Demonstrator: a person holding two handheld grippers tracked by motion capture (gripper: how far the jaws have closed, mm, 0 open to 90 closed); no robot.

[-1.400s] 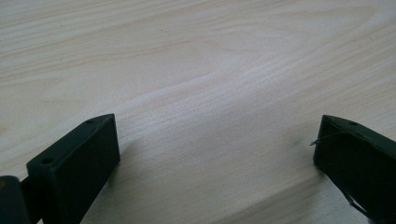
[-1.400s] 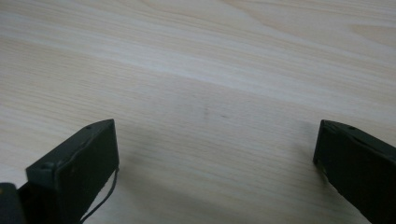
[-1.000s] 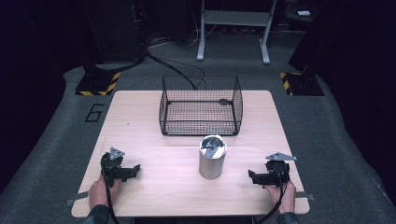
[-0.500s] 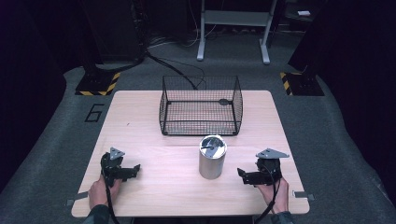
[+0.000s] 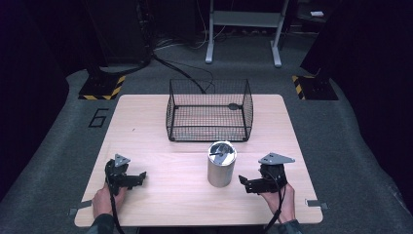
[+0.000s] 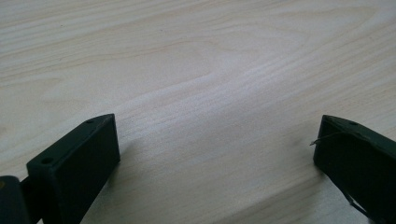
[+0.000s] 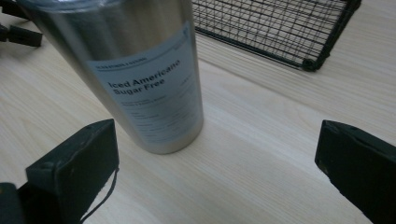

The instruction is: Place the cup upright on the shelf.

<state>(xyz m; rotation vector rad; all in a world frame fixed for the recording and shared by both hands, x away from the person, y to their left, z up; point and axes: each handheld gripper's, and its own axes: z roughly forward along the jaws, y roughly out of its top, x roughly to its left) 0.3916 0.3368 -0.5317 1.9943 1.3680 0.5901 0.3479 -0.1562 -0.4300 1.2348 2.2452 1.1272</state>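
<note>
A tall silver metal cup (image 5: 221, 164) with a lid stands upright at the middle of the wooden table (image 5: 160, 122). In the right gripper view the cup (image 7: 135, 79) carries a white label reading "Iced Americano Sugar Free". My right gripper (image 5: 245, 183) is open just to the right of the cup, jaws pointing toward it and apart from it (image 7: 217, 154). My left gripper (image 5: 140, 176) rests open near the front left of the table, with bare wood between its jaws (image 6: 217, 149).
A black wire basket (image 5: 209, 111) sits at the back middle of the table, its corner showing behind the cup (image 7: 299, 32). Dark floor, a cable and yellow-black striped stand bases (image 5: 102, 87) lie beyond the table.
My right gripper has moved left toward the silver cup. The left gripper has stayed in place.
</note>
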